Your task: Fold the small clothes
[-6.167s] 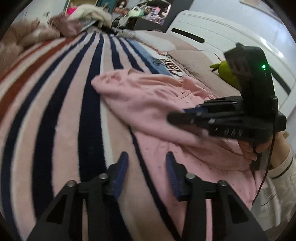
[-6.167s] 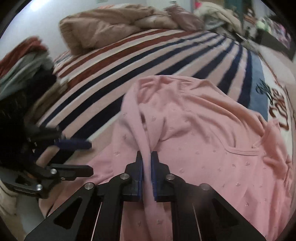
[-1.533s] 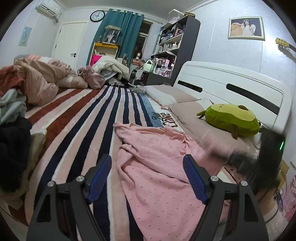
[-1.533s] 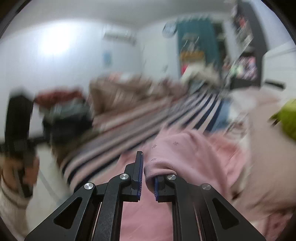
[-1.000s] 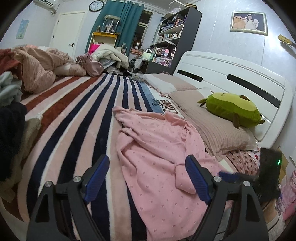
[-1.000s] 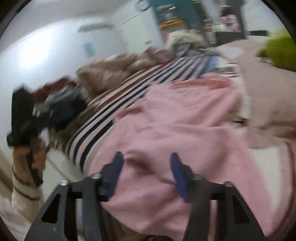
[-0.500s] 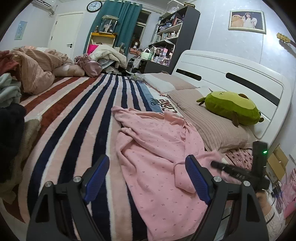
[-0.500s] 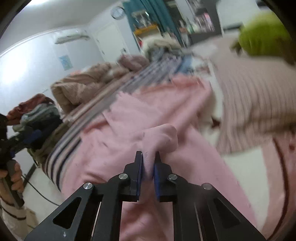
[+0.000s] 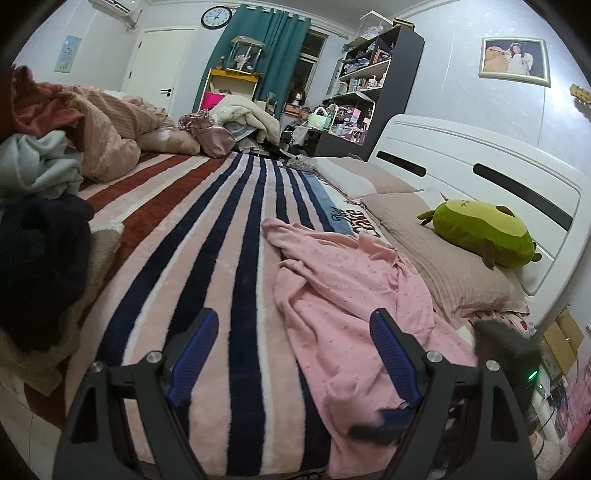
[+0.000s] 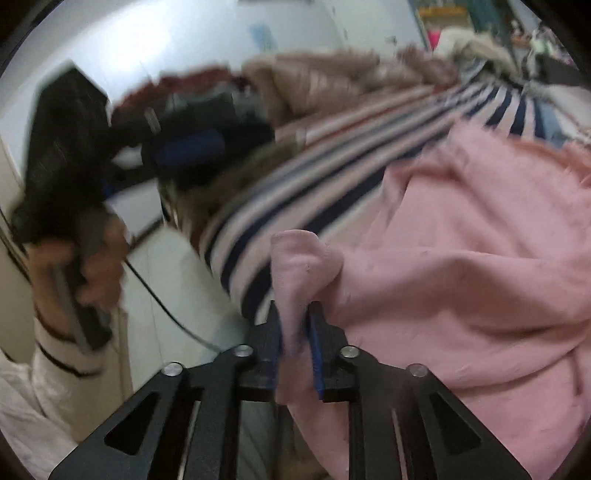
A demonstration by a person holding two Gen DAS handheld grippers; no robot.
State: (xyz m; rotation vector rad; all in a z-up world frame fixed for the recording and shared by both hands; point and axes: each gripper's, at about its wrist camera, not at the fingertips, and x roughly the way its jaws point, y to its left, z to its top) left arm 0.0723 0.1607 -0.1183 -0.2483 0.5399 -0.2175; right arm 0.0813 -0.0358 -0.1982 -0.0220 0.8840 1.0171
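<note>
Left wrist view: we see left gripper (image 9: 291, 354) jaws wide apart, empty, above striped blanket (image 9: 207, 236).
Garment: pink top (image 9: 343, 295) lies rumpled on the blanket's right side, beside pillow (image 9: 436, 254).
Handling: we judge it light, soft, floppy; take hem or sleeve edges.
Right wrist view only: right gripper (image 10: 295, 343) clamped on a pink fabric tip (image 10: 299, 266), blurred.

A lived-in home bedroom: a bed (image 9: 221, 240) under a striped blanket, white headboard (image 9: 461, 155), wall clock (image 9: 216, 17), teal curtains (image 9: 280, 55), cluttered shelves (image 9: 364, 77), an avocado plush (image 9: 484, 232) on the pillow (image 9: 424, 236).
</note>
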